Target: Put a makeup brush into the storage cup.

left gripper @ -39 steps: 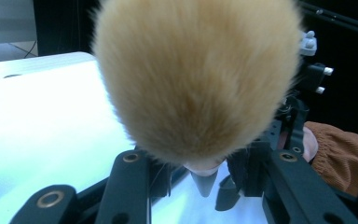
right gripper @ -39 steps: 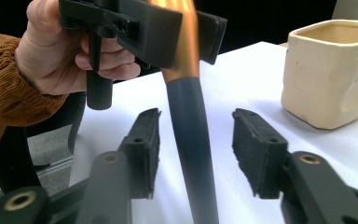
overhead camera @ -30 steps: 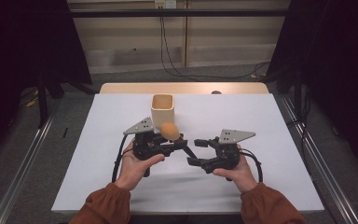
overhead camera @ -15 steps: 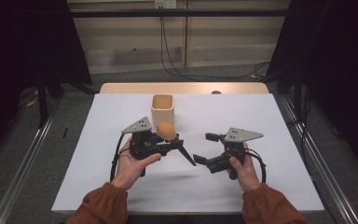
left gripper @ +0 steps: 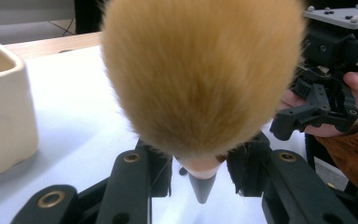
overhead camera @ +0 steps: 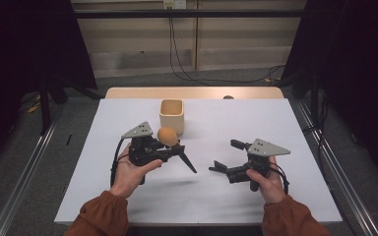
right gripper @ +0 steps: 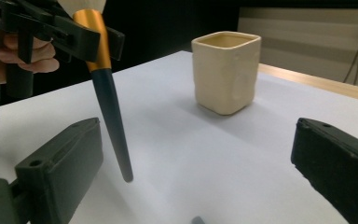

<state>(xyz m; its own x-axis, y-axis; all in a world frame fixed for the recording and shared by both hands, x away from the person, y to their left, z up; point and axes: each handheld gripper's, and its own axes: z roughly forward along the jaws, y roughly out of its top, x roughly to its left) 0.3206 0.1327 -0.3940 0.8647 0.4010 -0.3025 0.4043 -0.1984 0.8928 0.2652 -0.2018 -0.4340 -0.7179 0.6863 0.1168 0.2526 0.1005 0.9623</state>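
Makeup brush held by the left hand-held gripper, right one spread wide

Makeup brush (overhead camera: 170, 140), seen from the high view, sits clamped in the left hand-held gripper (overhead camera: 165, 150), held above the white tabletop (overhead camera: 295, 123). Its fluffy orange-tan head points toward the far side, just in front of a cream square cup (overhead camera: 172, 115), and its dark pointed handle slants down and toward the middle of the tabletop. The right hand-held gripper (overhead camera: 225, 155) is well apart from the brush, off to the right, with its jaws spread wide and nothing between them; they have just been opening. Both hands wear rust-orange sleeves (overhead camera: 101, 216) that come in from the bottom edge.

Left gripper view: the brush head (left gripper: 200, 70) looms large and blurred, rising from between the two black jaws, which are narrowed onto the brush just below the bristles. The tip of the handle points down toward the white tabletop. The cream cup (left gripper: 2, 107) stands at the left edge. At the right, farther off, the other hand holds its hand-held gripper (left gripper: 317, 109).

Right gripper view: the two black jaws stand far apart at the bottom corners, with bare tabletop between them. At upper left the other hand-held gripper (right gripper: 74, 32) grips the brush on its gold ferrule (right gripper: 93, 39); the dark handle (right gripper: 114, 126) slants down with its tip above the tabletop. The cream cup (right gripper: 226, 70) stands upright farther back
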